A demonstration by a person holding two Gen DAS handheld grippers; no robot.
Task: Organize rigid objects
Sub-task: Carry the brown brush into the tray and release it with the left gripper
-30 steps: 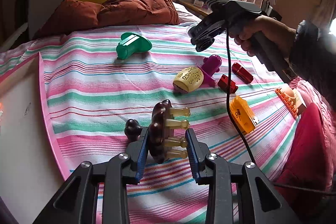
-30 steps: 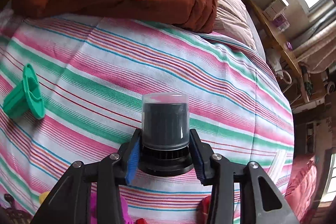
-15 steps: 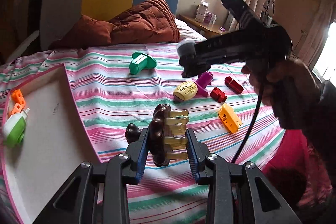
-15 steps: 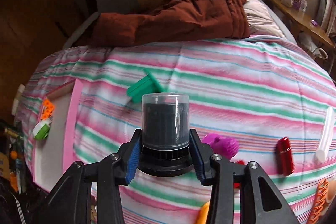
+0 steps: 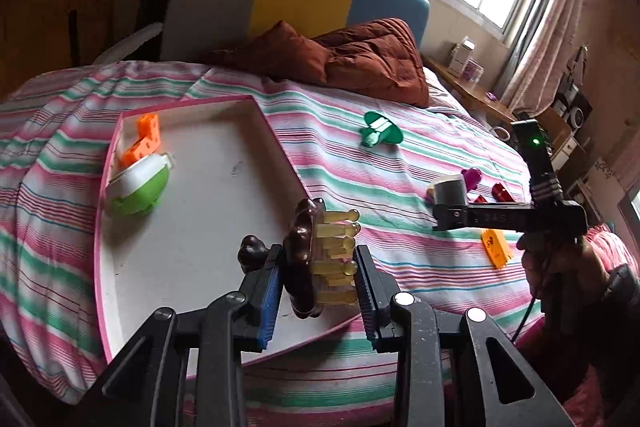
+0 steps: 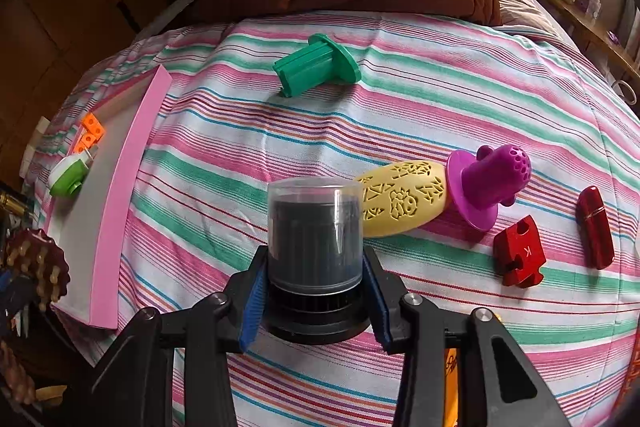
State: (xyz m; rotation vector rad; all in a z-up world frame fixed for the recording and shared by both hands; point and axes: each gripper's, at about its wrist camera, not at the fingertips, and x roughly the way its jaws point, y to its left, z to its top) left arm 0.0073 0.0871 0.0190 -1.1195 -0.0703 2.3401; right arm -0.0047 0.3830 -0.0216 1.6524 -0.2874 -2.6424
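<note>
My left gripper point(image 5: 318, 287) is shut on a dark brown massager with yellowish prongs point(image 5: 308, 259), held above the near corner of the pink-rimmed white tray point(image 5: 280, 151). An orange block point(image 5: 145, 139) and a green-and-white piece point(image 5: 138, 183) lie in the tray. My right gripper point(image 6: 314, 299) is shut on a black cylinder with a clear cap point(image 6: 316, 235), held over the striped bedspread point(image 6: 400, 107). On the bedspread lie a green stamp point(image 6: 316, 69), a yellow carved roller point(image 6: 404, 197), a purple piece point(image 6: 488, 179), a red puzzle piece point(image 6: 518, 251) and a red tube point(image 6: 594, 231).
A rust-brown quilt point(image 5: 360, 59) is bunched at the head of the bed. An orange piece point(image 5: 496, 247) lies near the right gripper's handle, which a hand point(image 5: 560, 267) holds. A wooden side table point(image 5: 480, 95) stands by the window.
Both grippers have swung left toward the tray with their objects still held. The tray now fills the left wrist view, and the toys on the bedspread have come into the right wrist view.
</note>
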